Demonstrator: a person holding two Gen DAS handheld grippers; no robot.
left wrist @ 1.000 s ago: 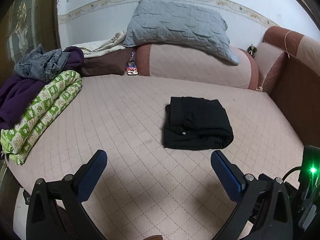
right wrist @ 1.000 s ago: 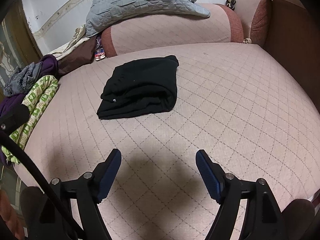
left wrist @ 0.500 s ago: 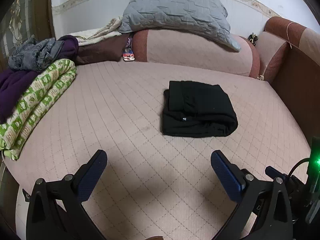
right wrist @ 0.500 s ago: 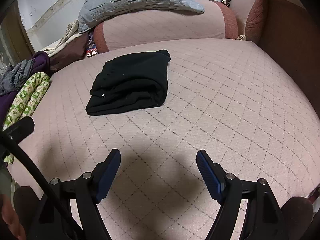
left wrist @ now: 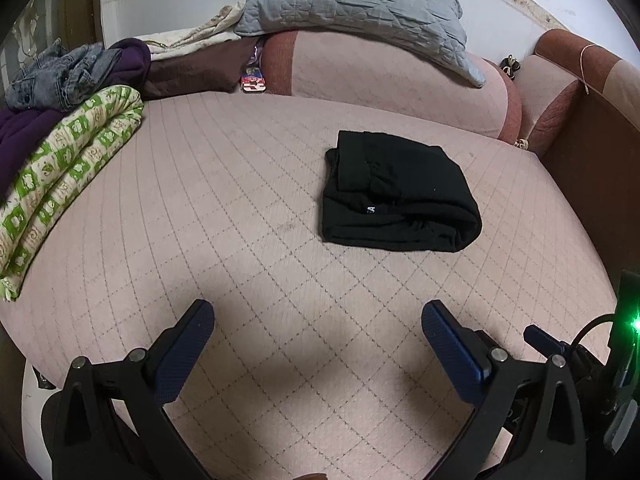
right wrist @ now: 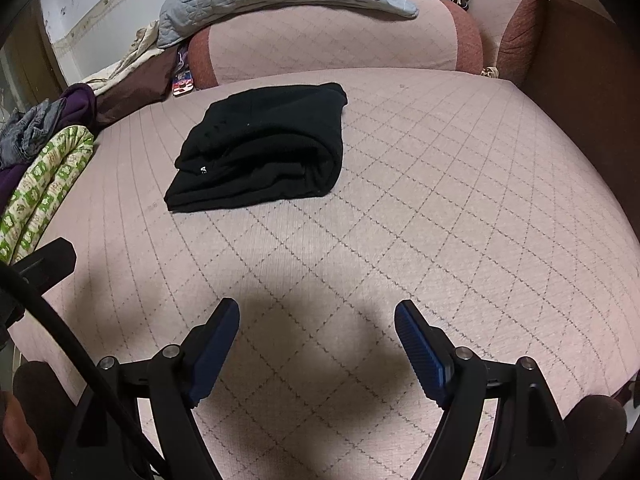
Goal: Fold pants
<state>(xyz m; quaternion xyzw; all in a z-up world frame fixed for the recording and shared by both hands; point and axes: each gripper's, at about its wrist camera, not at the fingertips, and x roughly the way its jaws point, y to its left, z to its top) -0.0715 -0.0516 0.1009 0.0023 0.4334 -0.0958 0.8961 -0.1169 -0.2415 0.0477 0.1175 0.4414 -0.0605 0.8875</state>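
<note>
In the left wrist view, the black pants (left wrist: 398, 192) are seen lying folded into a compact, layered rectangle on the pink quilted bed (left wrist: 248, 240), toward the far right of its middle, with a small white label showing on the near edge. The left gripper (left wrist: 318, 316) is held with its blue pads wide apart and nothing between them, over bare quilting well short of the pants. Against the pictures of a second ago, the pants have kept their shape and place, while the camera has been swung slightly, so that the green patterned blanket (left wrist: 68, 168) and the denim garment (left wrist: 60, 76) piled at the left edge are now set a little differently in the frame. From this it is judged that the folding is finished and that the gripper is being held clear, not brought in for another fold. No container is visible; the grey quilted pillow (left wrist: 360, 8) rests on the bolster (left wrist: 384, 76) at the head of the bed.

In the right wrist view, the same folded pants (right wrist: 264, 148) are shown left of centre, apart from everything else. The right gripper (right wrist: 316, 320) is likewise spread wide and empty, above bare quilting near the front edge. Compared with a second earlier, the pants are seen somewhat farther off, which suggests a withdrawal. No box, basket or drawer is seen here either.
</note>
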